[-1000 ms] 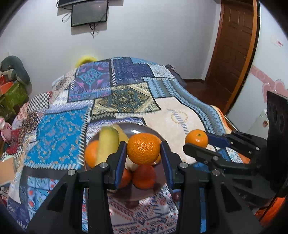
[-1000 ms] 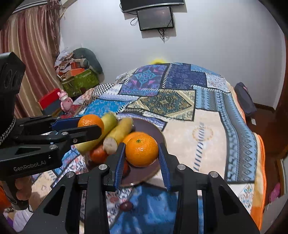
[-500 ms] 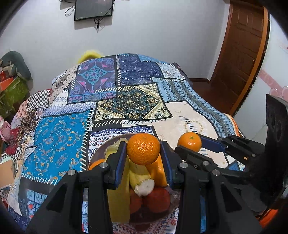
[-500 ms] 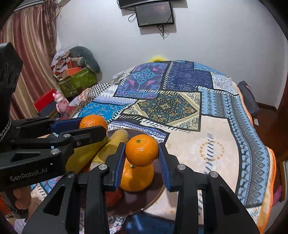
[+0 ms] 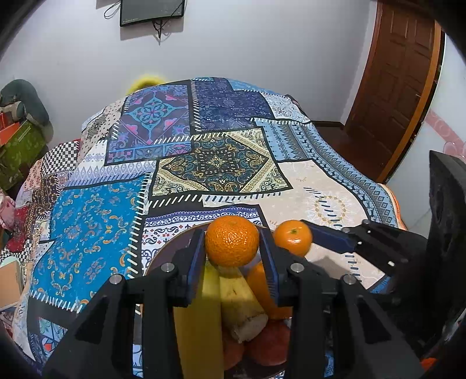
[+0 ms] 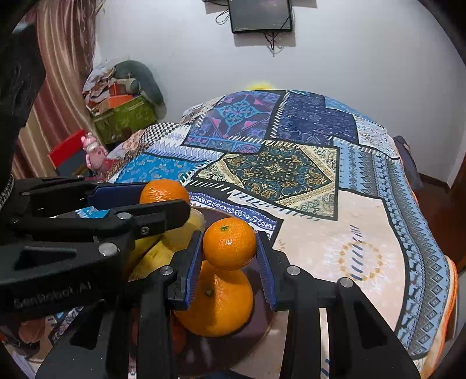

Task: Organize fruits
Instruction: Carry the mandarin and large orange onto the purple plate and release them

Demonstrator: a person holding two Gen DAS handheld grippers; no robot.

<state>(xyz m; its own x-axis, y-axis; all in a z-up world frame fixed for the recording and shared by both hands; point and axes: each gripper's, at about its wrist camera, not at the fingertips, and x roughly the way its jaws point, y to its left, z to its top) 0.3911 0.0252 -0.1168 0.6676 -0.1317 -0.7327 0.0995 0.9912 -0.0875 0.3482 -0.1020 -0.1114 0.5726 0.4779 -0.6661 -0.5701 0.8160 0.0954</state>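
Orange was the colour in both my grips: my left hand-held gripper (image 5: 232, 256) was clamped narrowly on a small mandarin (image 5: 232, 240), its blue pads pressed to either side of the fruit, and my right hand-held gripper (image 6: 229, 259) pinched a second mandarin (image 6: 229, 243) in the same way. Both fruits hung just above the dark round plate (image 6: 263, 317) that sat on the patchwork quilt (image 5: 215, 163) of the bed, close to the bed's near edge. On the plate lay two yellow bananas (image 5: 201, 320), side by side, one showing a cut, pale end, with a larger orange (image 6: 217, 303) beside them directly under my right mandarin; I could not tell whether the two touched. Reddish fruits (image 5: 269, 342) lay lower on the plate under the bananas, partly hidden by my own fingers. In the left wrist view my right hand-held gripper reached in from the right side, its mandarin just beside mine and apart from it. The far half of the quilt, toward the wall, carried nothing. A dark screen (image 6: 260, 15) hung on the white wall beyond the bed's far edge, and a brown wooden door (image 5: 399, 87) stood off the bed's right side.
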